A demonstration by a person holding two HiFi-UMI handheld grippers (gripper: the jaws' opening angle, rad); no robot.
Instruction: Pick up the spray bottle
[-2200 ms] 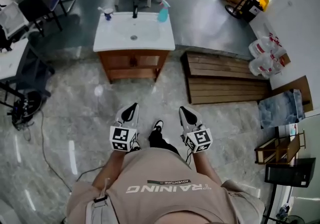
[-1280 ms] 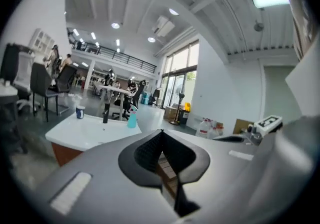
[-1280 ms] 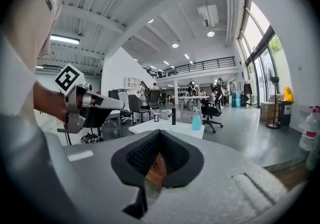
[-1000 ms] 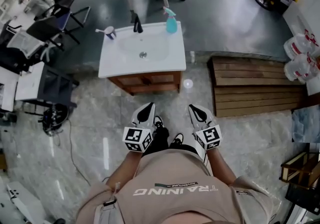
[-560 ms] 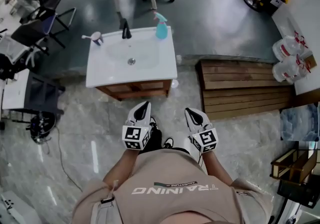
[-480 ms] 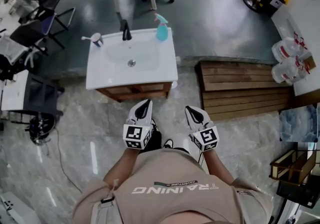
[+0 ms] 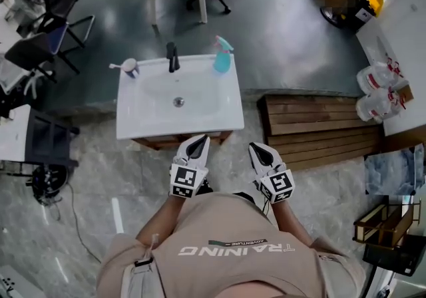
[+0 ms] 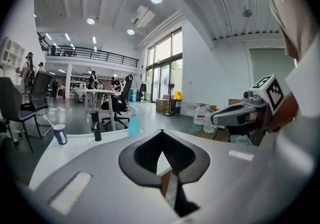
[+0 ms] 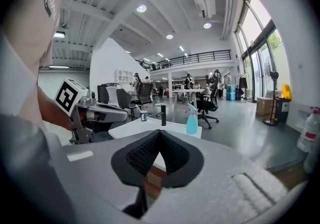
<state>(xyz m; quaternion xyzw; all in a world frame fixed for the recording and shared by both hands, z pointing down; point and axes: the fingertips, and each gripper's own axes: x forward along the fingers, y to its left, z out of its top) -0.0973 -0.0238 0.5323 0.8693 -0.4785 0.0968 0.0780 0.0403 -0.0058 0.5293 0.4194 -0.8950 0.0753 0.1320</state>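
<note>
A teal spray bottle (image 7: pixel 221 57) with a pale trigger stands at the back right corner of a white washbasin top (image 7: pixel 143 124). It also shows far ahead in the left gripper view (image 8: pixel 133 124) and the right gripper view (image 9: pixel 191 119). My left gripper (image 7: pixel 198 142) is shut and empty, its tip at the front edge of the basin top. My right gripper (image 7: pixel 261 151) hangs just right of the cabinet's front corner, jaws together with nothing between them. Both are well short of the bottle. Each gripper sees the other beside it.
A black tap (image 7: pixel 172 57) and a cup (image 7: pixel 130 66) stand along the basin's back edge. A wooden slatted platform (image 7: pixel 319 124) lies on the floor to the right, with water jugs (image 7: pixel 376 87) beyond it. Chairs and desks (image 7: pixel 40 137) stand at the left.
The person has stepped forward. The washbasin has come nearer, and both grippers have moved up to its front edge. Both stay shut.
</note>
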